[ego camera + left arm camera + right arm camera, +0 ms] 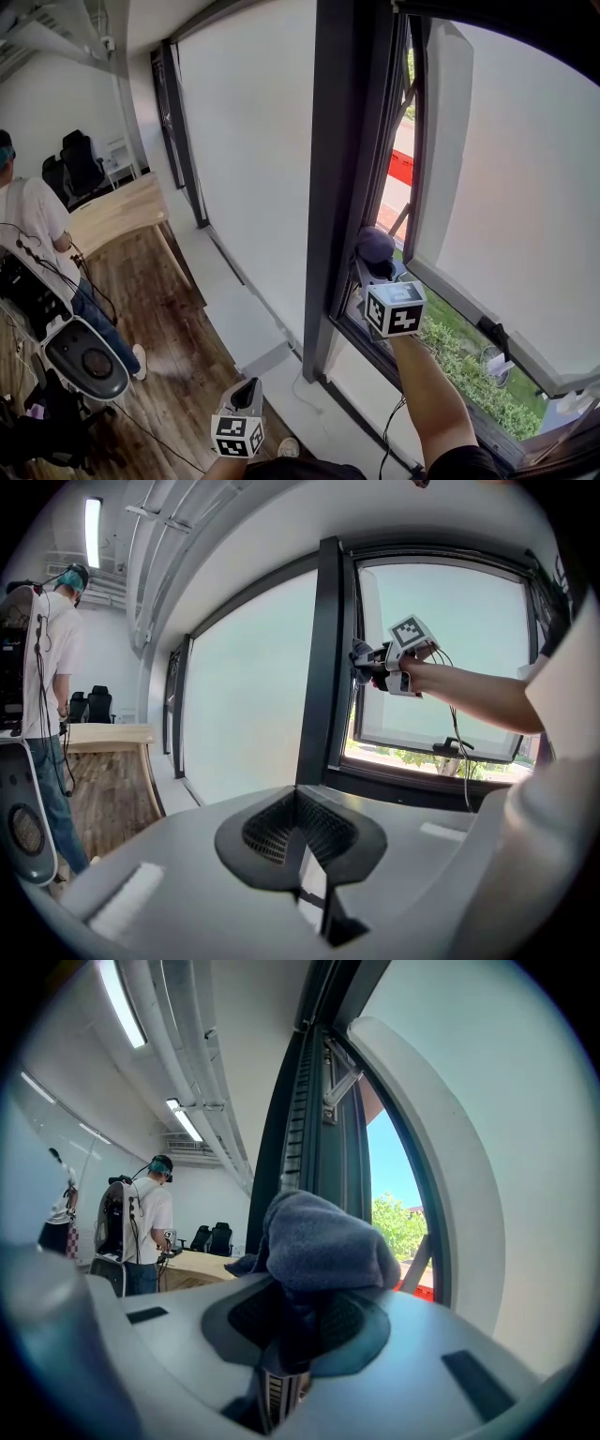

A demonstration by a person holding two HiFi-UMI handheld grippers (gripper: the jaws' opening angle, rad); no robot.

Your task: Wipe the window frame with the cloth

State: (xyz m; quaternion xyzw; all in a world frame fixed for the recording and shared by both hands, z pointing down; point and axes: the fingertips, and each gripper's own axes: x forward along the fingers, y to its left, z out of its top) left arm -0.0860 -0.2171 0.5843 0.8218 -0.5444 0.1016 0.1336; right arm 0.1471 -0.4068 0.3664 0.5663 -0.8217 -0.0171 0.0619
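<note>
A dark grey cloth [323, 1241] is bunched in my right gripper [300, 1312], whose jaws are shut on it. In the head view the cloth [374, 247] rests against the dark window frame [342, 178], low in the gap of the tilted-open sash [506, 169]. The left gripper view shows the right gripper [375, 663] and cloth held up at the frame [321, 658]. My left gripper [246, 396] hangs low over the floor, away from the window. Its jaws [298, 841] are shut with nothing between them.
A person in a white shirt [33, 225] stands at the far left by a wooden desk [117, 211] and black chairs [80, 164]. A grey device [84, 356] sits at lower left. The sash handle [495, 333] sticks out to the right of my arm.
</note>
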